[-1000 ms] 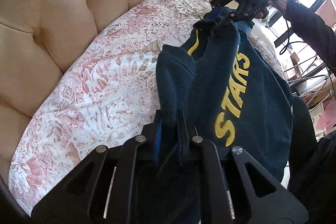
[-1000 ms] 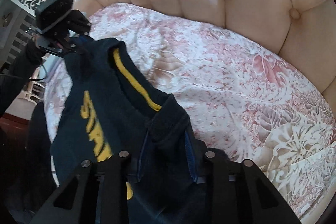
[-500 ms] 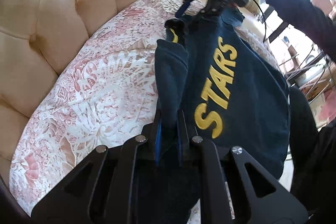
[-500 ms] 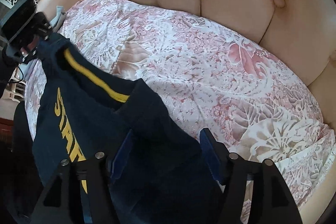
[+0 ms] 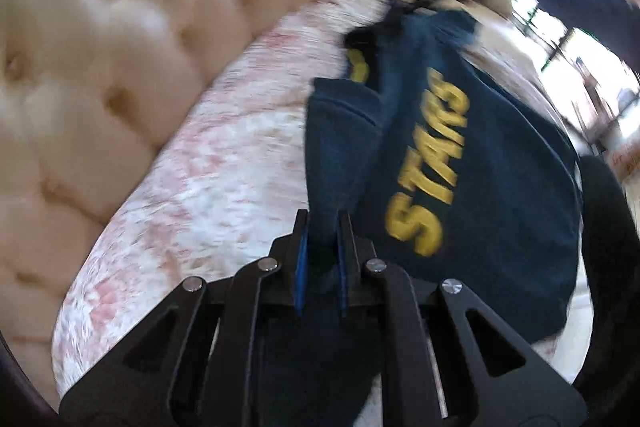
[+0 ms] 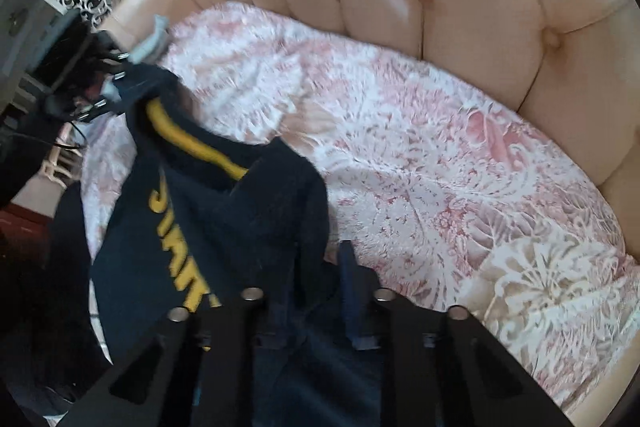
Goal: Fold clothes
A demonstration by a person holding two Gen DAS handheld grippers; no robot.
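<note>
Right tongs [image 6: 316, 267] reopened, closing again on sweatshirt [image 5: 460, 163] | left tongs [image 5: 322, 231] still clamping it

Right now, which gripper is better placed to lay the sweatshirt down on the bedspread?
Left. The left gripper is clamped on the sweatshirt just above the bedspread. The right gripper is closing, with cloth between its fingers.

Navy sweatshirt [image 5: 480, 187], yellow lettering, seemingly held aloft
</note>
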